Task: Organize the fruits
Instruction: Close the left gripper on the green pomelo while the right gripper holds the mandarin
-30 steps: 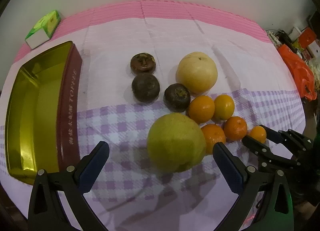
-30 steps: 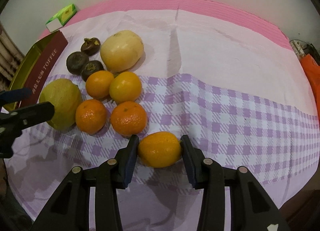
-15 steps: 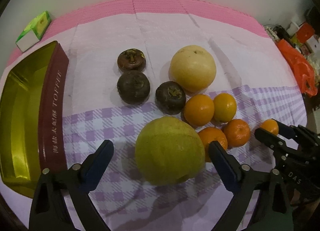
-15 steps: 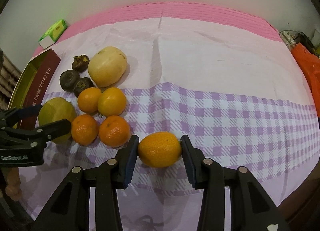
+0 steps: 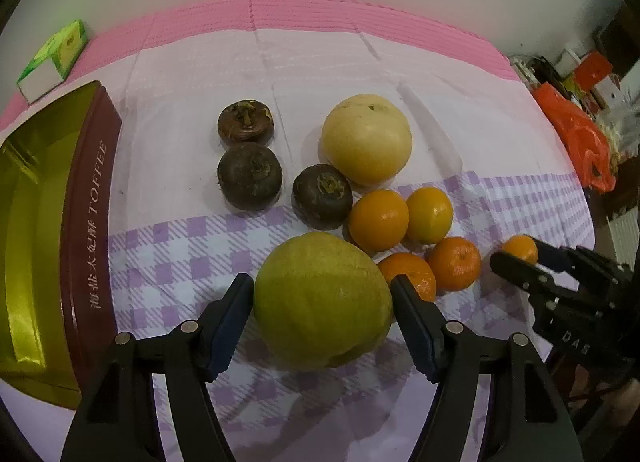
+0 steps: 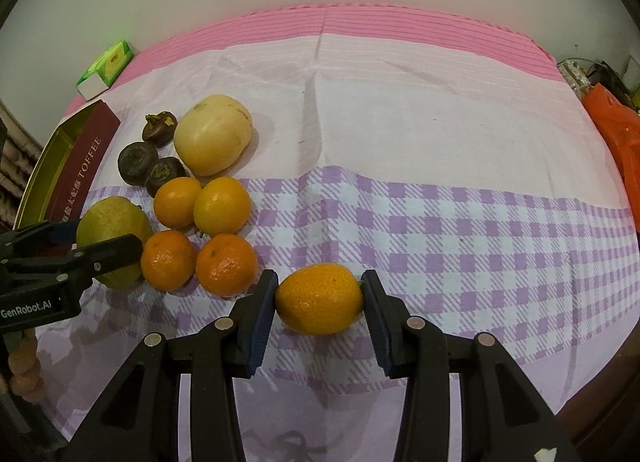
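Note:
A large green fruit [image 5: 320,302] lies on the checked cloth between the pads of my left gripper [image 5: 320,290]. Its jaws are closing, and both blue pads touch the fruit's sides. In the right wrist view the left gripper [image 6: 108,236] reaches in from the left edge around that green fruit [image 6: 112,222]. My right gripper [image 6: 319,294] is shut on a small oval orange fruit [image 6: 320,298], just above the cloth. Beside the green fruit sit several oranges [image 5: 378,220], three dark round fruits [image 5: 250,176] and a pale yellow fruit [image 5: 366,140].
An open gold tin with a maroon wall [image 5: 86,222] marked TOFFEE stands at the left of the fruit. A green and white box [image 5: 54,56] lies at the far left corner. An orange bag [image 5: 580,142] and clutter sit past the table's right edge.
The left gripper's jaws have come in from wide open until the pads meet the green fruit. The right gripper still holds the small orange fruit in the same spot.

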Available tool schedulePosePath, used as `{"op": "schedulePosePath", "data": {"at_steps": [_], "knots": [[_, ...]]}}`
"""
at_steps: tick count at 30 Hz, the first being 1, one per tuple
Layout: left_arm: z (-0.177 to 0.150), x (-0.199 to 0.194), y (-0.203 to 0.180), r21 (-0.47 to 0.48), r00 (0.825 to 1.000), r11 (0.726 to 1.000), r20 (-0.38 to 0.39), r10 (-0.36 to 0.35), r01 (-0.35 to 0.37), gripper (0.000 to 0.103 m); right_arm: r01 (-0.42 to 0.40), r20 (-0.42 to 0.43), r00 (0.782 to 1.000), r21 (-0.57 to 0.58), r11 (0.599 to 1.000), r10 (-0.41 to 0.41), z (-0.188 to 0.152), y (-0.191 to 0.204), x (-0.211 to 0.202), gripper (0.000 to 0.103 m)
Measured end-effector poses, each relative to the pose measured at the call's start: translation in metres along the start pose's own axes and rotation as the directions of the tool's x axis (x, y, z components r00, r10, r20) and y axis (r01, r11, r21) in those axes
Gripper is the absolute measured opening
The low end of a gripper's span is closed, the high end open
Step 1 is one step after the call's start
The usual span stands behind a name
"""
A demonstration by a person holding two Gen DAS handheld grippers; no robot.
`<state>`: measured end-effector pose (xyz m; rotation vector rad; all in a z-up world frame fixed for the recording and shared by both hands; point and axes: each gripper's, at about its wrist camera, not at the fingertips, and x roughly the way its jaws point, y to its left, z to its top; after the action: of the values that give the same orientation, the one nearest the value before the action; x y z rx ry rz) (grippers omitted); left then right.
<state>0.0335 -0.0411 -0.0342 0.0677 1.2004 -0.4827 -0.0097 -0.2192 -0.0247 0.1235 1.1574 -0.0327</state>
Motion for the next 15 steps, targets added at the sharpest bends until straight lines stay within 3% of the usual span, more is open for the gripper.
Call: {"op": "schedulePosePath", "data": {"at_steps": [15], "knots": [[-0.005, -0.012, -0.001, 0.03, 1.0, 0.999, 0.014, 0.017, -0.018, 0.07, -0.001, 0.008, 1.0, 0.004, 1.0, 0.001, 0.0, -0.002, -0.001, 0.04]]}}
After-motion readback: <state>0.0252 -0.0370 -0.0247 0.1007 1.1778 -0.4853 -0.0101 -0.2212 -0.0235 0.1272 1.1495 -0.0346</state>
